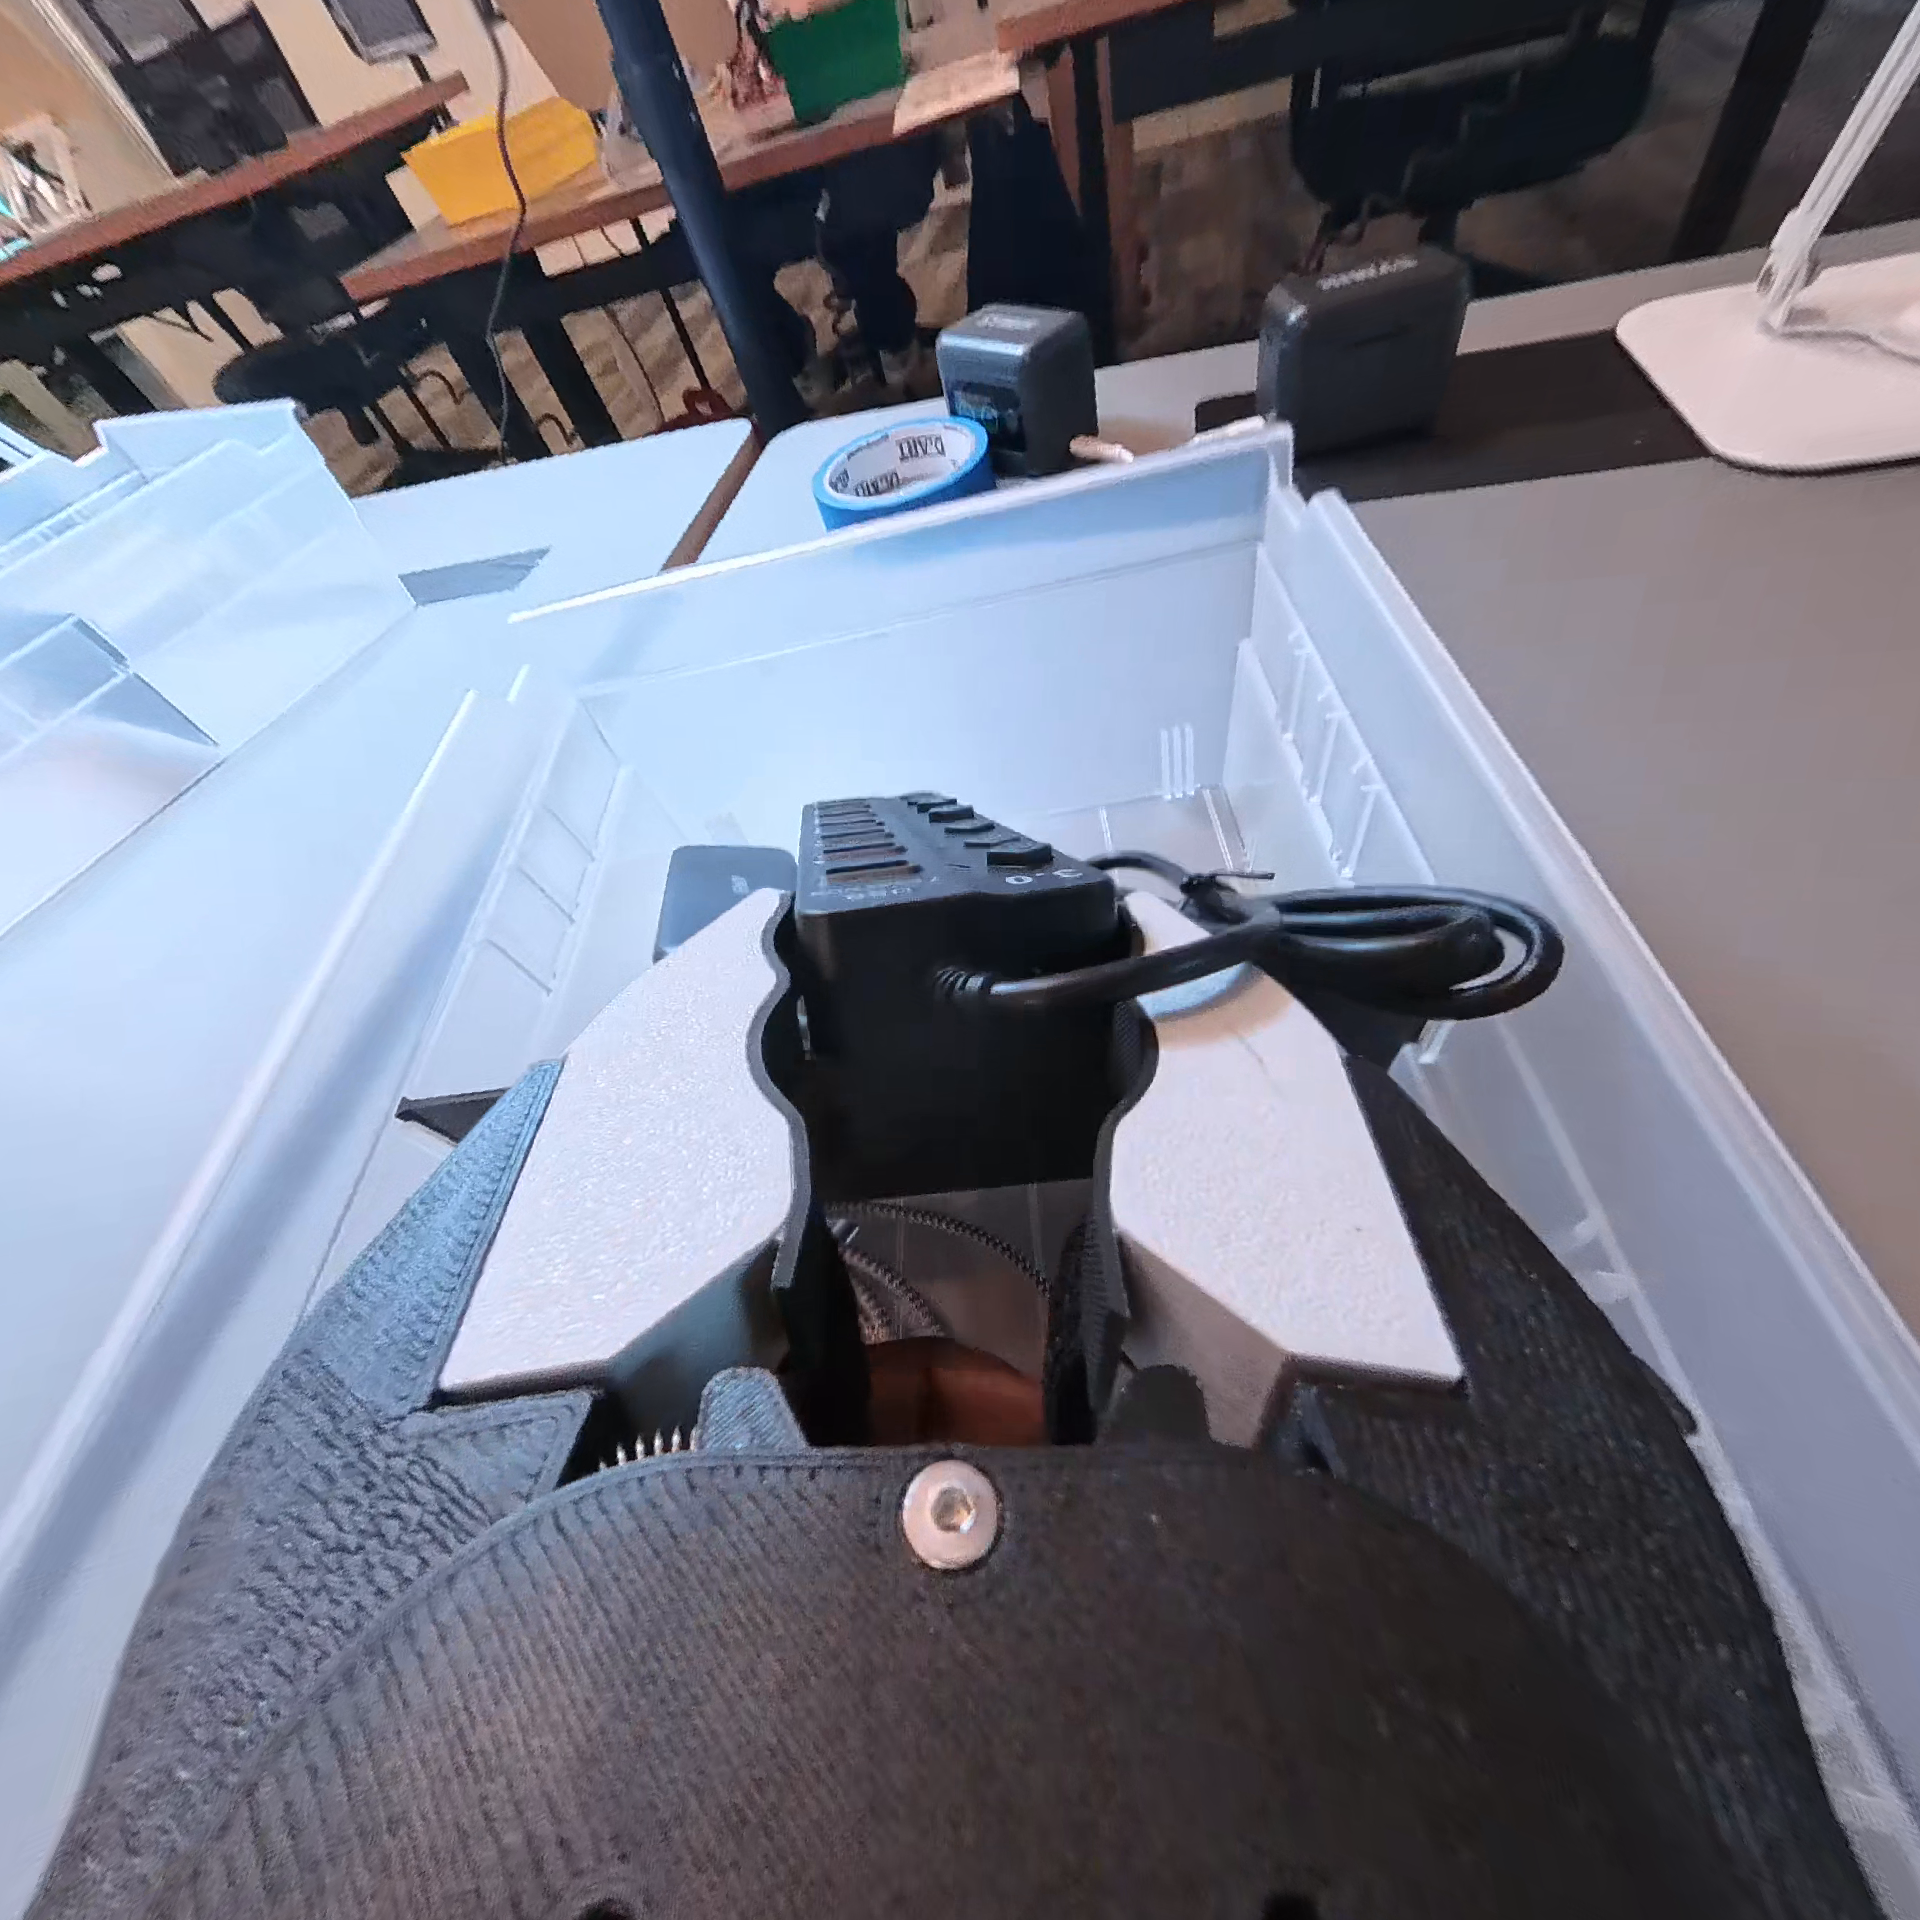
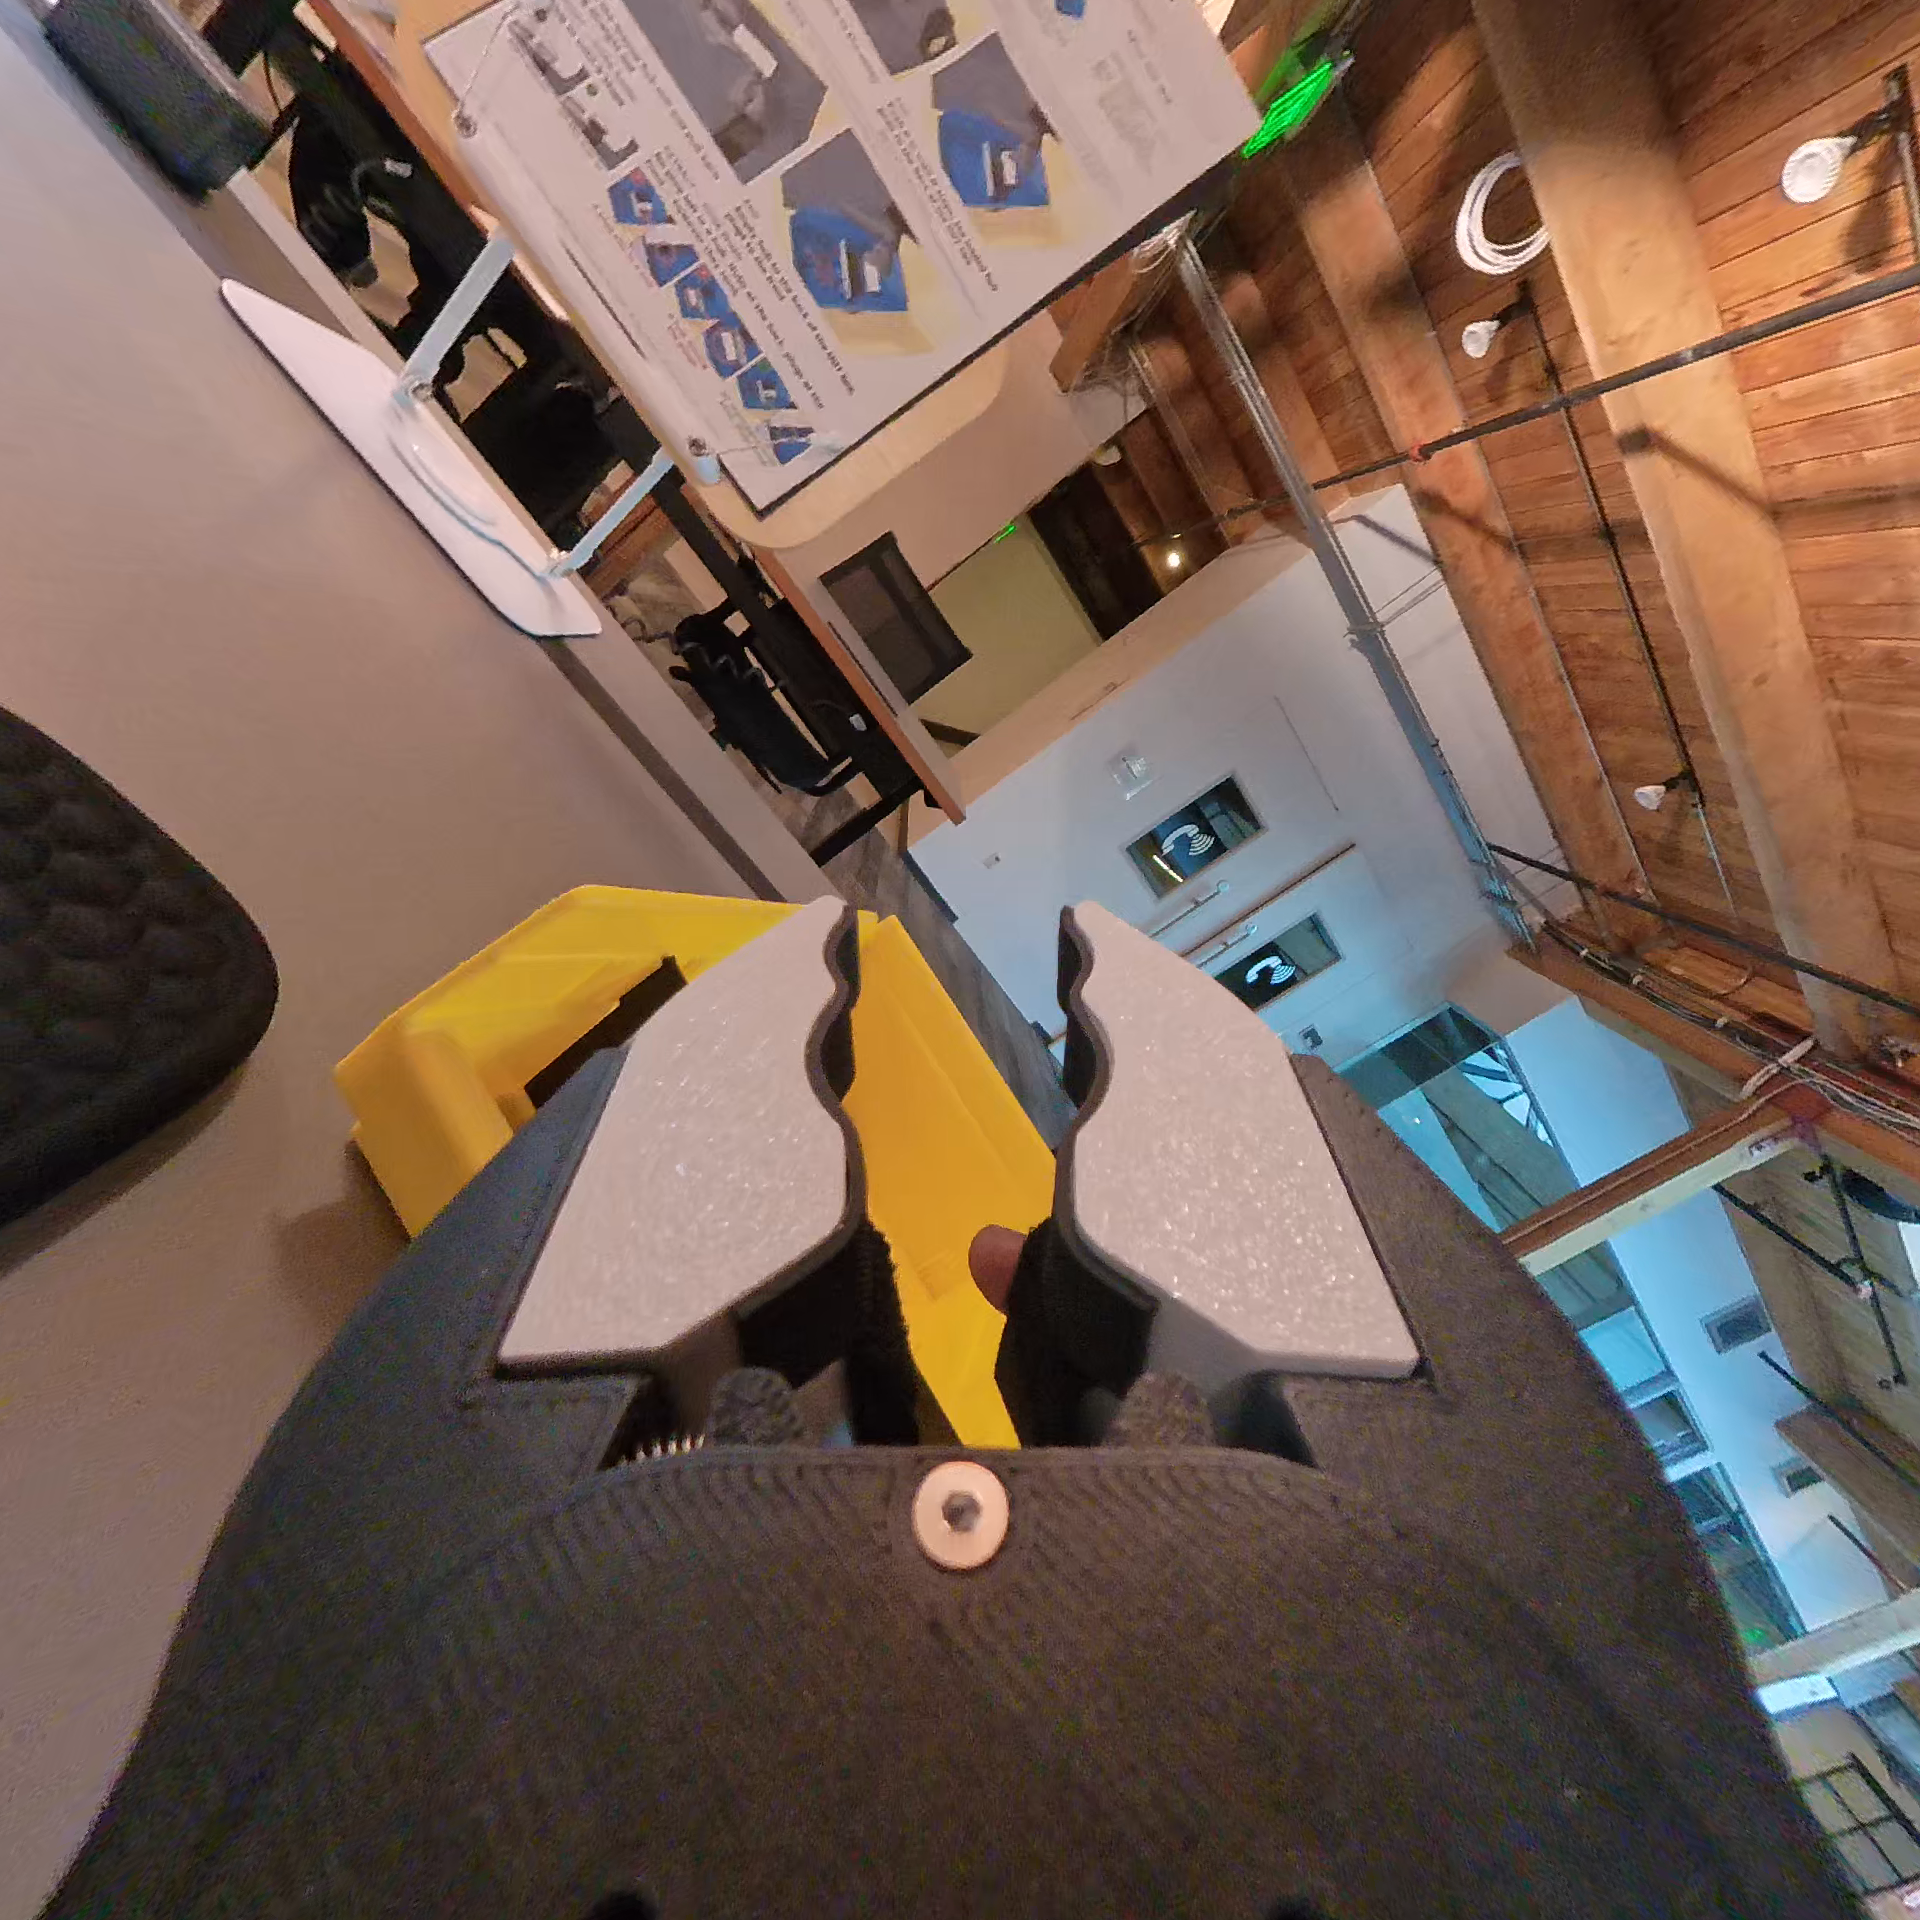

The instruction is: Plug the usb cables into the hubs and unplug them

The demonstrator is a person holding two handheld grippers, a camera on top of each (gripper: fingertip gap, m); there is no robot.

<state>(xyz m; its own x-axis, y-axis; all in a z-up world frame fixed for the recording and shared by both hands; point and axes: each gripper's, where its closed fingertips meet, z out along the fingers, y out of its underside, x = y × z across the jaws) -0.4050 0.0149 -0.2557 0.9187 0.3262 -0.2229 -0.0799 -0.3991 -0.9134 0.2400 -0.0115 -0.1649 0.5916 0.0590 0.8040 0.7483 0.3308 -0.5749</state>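
Hub (image 1: 951, 997) clamped in left gripper (image 1: 951, 914) | right gripper (image 2: 958, 935) empty, over yellow bin (image 2: 940, 1122)

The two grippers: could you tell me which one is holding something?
The left gripper, clamped on the black USB hub; the right gripper is open and empty.
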